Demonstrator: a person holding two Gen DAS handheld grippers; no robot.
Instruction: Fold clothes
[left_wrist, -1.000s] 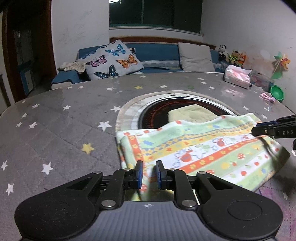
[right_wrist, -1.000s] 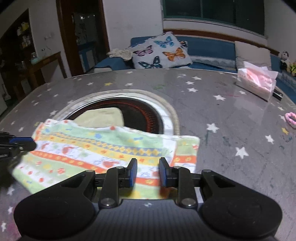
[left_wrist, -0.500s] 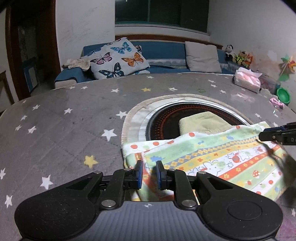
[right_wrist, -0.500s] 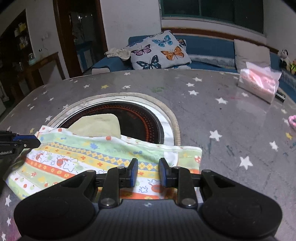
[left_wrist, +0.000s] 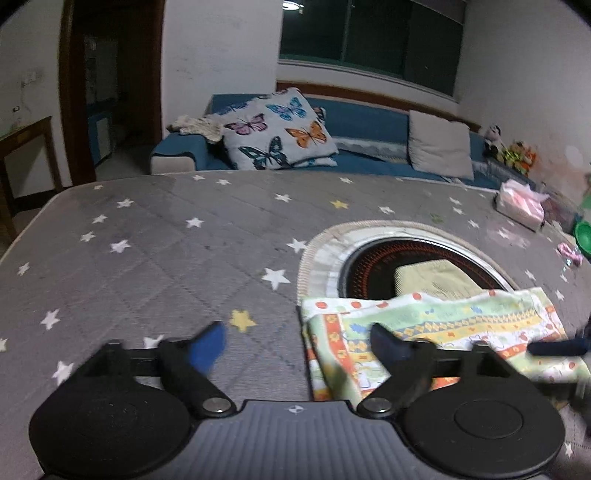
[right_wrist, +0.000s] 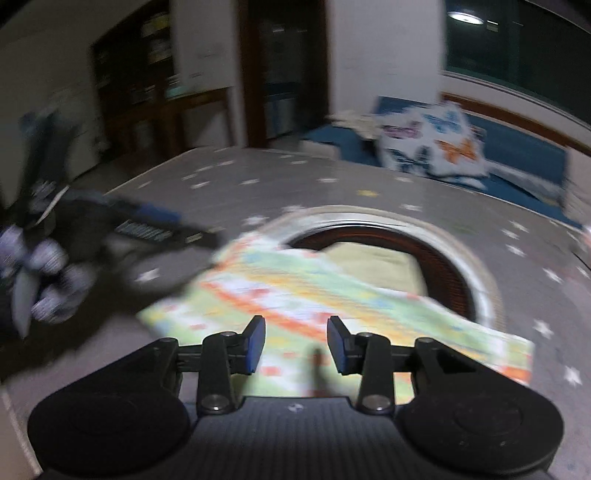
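Striped in green, yellow and orange, the folded cloth (left_wrist: 436, 328) lies flat on the grey star-print table cover (left_wrist: 166, 258), its far edge overlapping the round dark opening (left_wrist: 373, 254) where a pale yellow folded piece (left_wrist: 432, 275) sits. The left gripper (left_wrist: 299, 341) has just been opening and stands wide above the cloth's near left corner, nothing pinched. The right gripper (right_wrist: 296, 343), blurred, has also been parting, its jaws moderately apart over the cloth and clear of it.
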